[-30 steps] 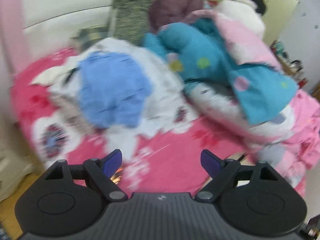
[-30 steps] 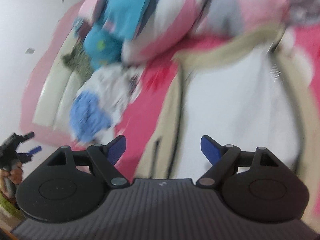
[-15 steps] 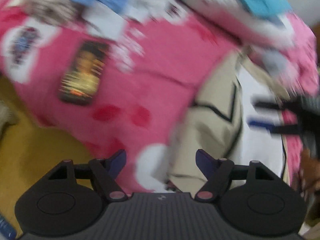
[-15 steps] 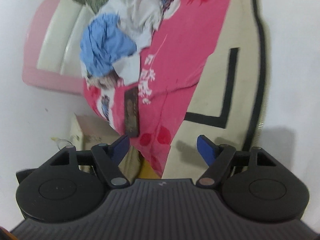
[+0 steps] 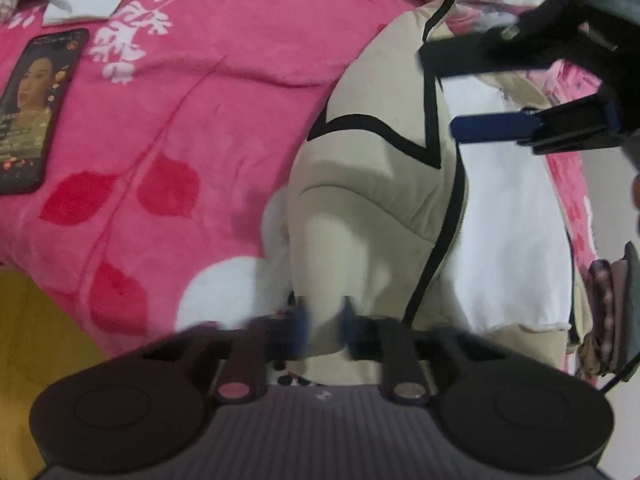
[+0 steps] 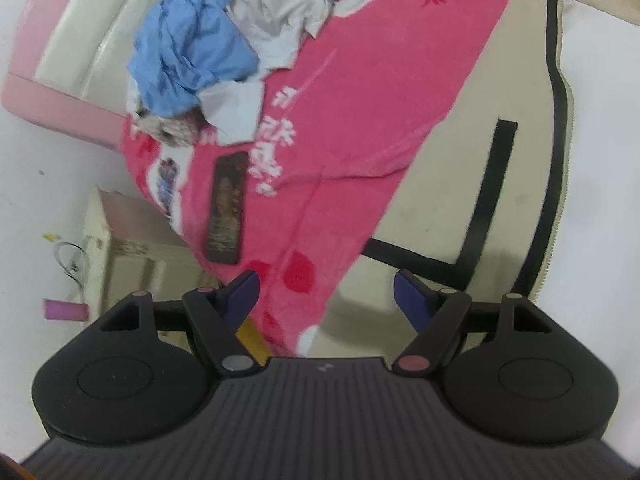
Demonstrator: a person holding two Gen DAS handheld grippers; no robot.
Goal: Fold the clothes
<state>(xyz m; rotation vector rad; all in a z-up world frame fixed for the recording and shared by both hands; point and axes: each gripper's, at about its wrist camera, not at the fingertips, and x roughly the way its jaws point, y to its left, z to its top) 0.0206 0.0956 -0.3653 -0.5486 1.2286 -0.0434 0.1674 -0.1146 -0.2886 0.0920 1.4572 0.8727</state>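
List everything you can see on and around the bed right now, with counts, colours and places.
Beige zip jacket with black trim and white lining: one, spread on the bed's near edge.
Pink floral fleece blanket: one, covering the bed.
Black smartphone with lit screen: one, on the blanket, away from the jacket.
Crumpled blue garment: one, on a white heap near the headboard.
Cream bedside cabinet: one, beside the bed.
Left gripper: black, blue pads, closing around the jacket's hem.
Right gripper: open, above the jacket.

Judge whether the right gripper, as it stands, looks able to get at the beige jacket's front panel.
Probably yes. The right gripper is open, and the beige jacket lies flat on the pink blanket just ahead of it, with nothing between them.
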